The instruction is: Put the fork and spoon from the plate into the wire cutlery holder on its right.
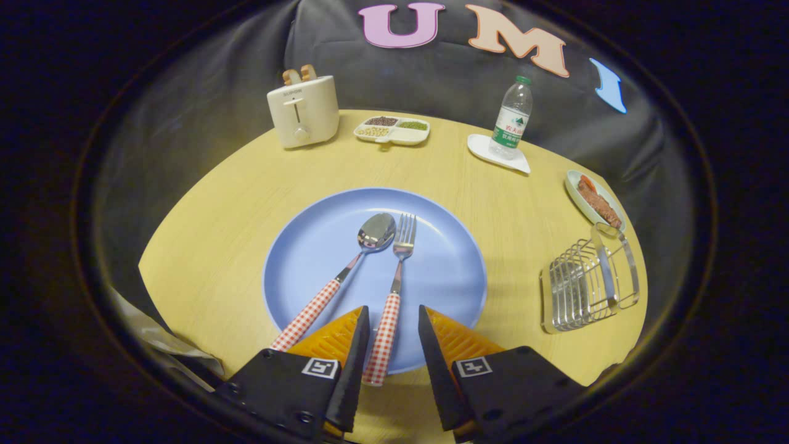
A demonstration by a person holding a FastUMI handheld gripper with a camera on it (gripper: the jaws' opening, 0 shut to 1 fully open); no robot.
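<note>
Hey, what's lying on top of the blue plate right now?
A spoon and a fork lie on the blue plate. The open claw straddles the fork's checked handle, and one finger covers part of the spoon's handle end.

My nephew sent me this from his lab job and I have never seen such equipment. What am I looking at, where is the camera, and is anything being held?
This is a handheld two-finger gripper; a person carries it, no robot arm. The camera rides on it and looks forward along its fingers, hence the round, bent view.

On the wooden table lies a blue plate with a spoon and a fork, both with checked handles. To the plate's right stands a wire cutlery holder, where they should go.

Further back: a toaster, a divided dish of beans, a water bottle and a small dish of food.

Nothing is held yet. The fingers are open, with the fork's handle between them, untouched.
</note>
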